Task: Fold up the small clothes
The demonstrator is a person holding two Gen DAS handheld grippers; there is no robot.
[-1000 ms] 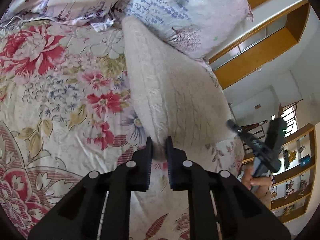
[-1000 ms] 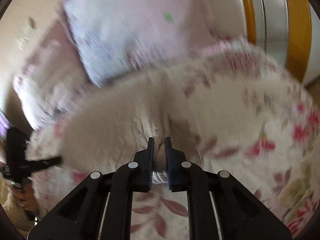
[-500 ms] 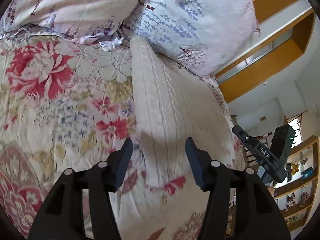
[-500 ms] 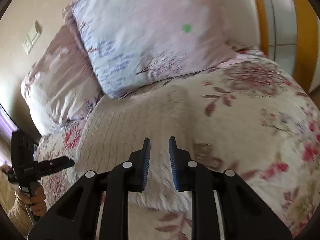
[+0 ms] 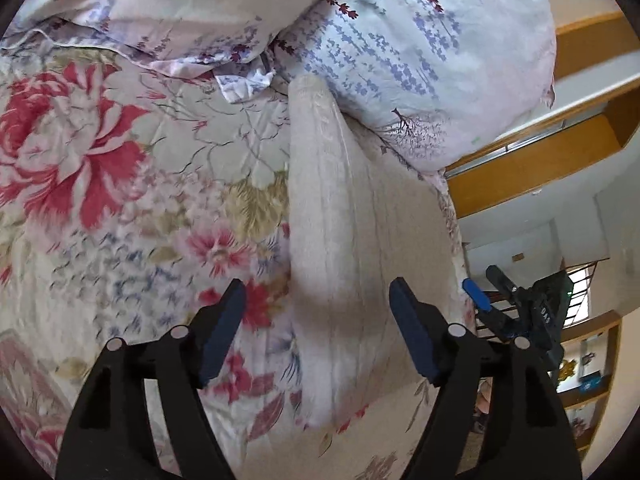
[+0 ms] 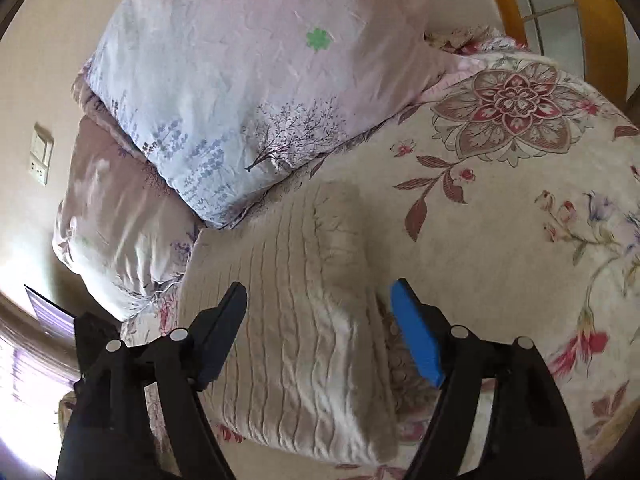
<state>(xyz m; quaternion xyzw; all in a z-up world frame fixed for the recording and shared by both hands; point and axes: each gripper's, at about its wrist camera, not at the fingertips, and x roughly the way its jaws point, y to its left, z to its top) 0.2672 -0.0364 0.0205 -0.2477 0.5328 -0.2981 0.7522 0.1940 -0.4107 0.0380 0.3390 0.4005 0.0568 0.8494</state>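
Bed [image 5: 120, 208] w/ floral quilt, big red and pink blooms, fills most of both views. At its head lie two pillows: a pale one printed w/ lavender sprigs and a small tree [image 5: 420, 52], and a pinkish-mauve one [image 5: 168, 4] beside it. In right wrist view the lavender pillow [image 6: 248, 92] lies partly over the mauve one [image 6: 116, 216].

Cream cable-knit sweater [image 5: 352, 248] lies flat on the quilt, folded into a long panel; its far end touches the lavender pillow, near end reaches toward bed edge. From right wrist view the sweater [image 6: 304, 320] shows ribbed rows and a folded-over layer on its right side, thick rounded edge nearest the camera.

Beyond the bed, right side of left view: orange wood framing [image 5: 532, 168] and a shelf w/ small items, too small to tell. Wall switch plate [image 6: 42, 156] at left of right view.

Left tongs [image 5: 316, 328] stand wide apart, having just been opening; nothing pinched, sweater edge lies below the gap, pads clear of it. Right tongs [image 6: 318, 332] also wide apart, just been opening, hang over the sweater's near part w/o gripping it; one blue pad [image 6: 418, 334] catches light. Right tongs also show in left view [image 5: 516, 308], past the sweater's right edge.
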